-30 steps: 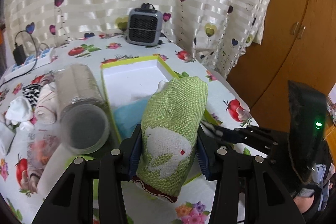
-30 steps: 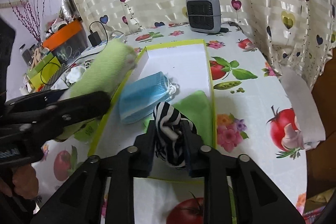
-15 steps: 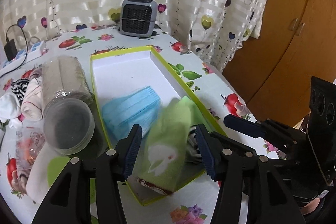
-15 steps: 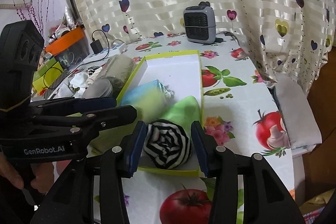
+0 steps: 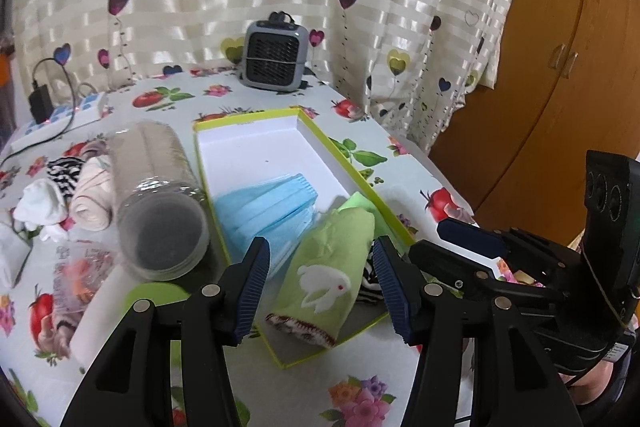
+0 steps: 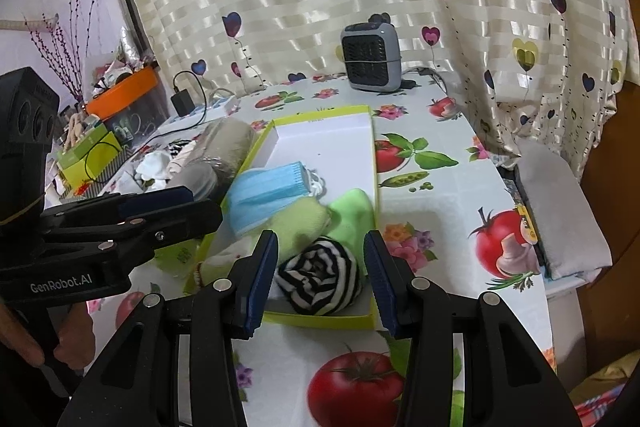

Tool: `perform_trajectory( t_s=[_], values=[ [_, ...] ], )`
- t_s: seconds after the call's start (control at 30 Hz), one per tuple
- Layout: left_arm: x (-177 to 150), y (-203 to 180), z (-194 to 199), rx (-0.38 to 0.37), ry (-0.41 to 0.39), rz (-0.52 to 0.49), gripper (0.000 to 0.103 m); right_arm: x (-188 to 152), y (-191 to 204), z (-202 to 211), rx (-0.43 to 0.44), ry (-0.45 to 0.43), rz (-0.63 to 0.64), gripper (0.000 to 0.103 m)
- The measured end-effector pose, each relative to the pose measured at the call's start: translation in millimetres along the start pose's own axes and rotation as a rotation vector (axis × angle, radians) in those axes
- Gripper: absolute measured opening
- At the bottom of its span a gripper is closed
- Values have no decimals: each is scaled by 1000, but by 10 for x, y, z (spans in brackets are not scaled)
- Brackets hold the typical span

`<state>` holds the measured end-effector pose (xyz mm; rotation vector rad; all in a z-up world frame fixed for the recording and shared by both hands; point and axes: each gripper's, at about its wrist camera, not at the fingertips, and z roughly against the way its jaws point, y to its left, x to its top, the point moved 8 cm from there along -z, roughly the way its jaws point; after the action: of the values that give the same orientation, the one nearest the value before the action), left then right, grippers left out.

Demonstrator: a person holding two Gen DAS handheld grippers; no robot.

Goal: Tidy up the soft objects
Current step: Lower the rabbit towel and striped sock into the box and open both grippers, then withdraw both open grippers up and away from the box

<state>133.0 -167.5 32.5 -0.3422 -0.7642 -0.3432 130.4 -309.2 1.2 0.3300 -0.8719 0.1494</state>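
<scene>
Green cloth pouch [image 5: 334, 271] with the white rabbit lies in the near end of my box [image 5: 248, 143], long axis pointing away between my left gripper [image 5: 320, 285], whose jaws stand apart, clear of it. My right gripper [image 6: 322, 277] is likewise spread around the striped sock roll [image 6: 322, 281] beside it, so each tool can pull straight back.

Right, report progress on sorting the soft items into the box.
Done: blue masks, green rabbit pouch and striped sock roll lie in the yellow-edged box. In hand: nothing; left gripper and right gripper are open. Left: white socks and beige roll beside the box.
</scene>
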Motion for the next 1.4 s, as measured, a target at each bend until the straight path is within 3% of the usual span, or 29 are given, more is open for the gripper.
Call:
perform_trajectory(
  t_s=[0.43, 0.73, 1.4],
  values=[
    [-118, 229, 552, 52, -97, 57, 54, -36, 461, 199, 46, -23, 70, 46],
    [-258, 419, 731, 58, -104, 109, 54, -78, 671, 239, 68, -22, 105, 46],
    [-525, 928, 901, 184, -103, 154, 54, -138, 898, 224, 82, -5, 137, 46]
  ],
)
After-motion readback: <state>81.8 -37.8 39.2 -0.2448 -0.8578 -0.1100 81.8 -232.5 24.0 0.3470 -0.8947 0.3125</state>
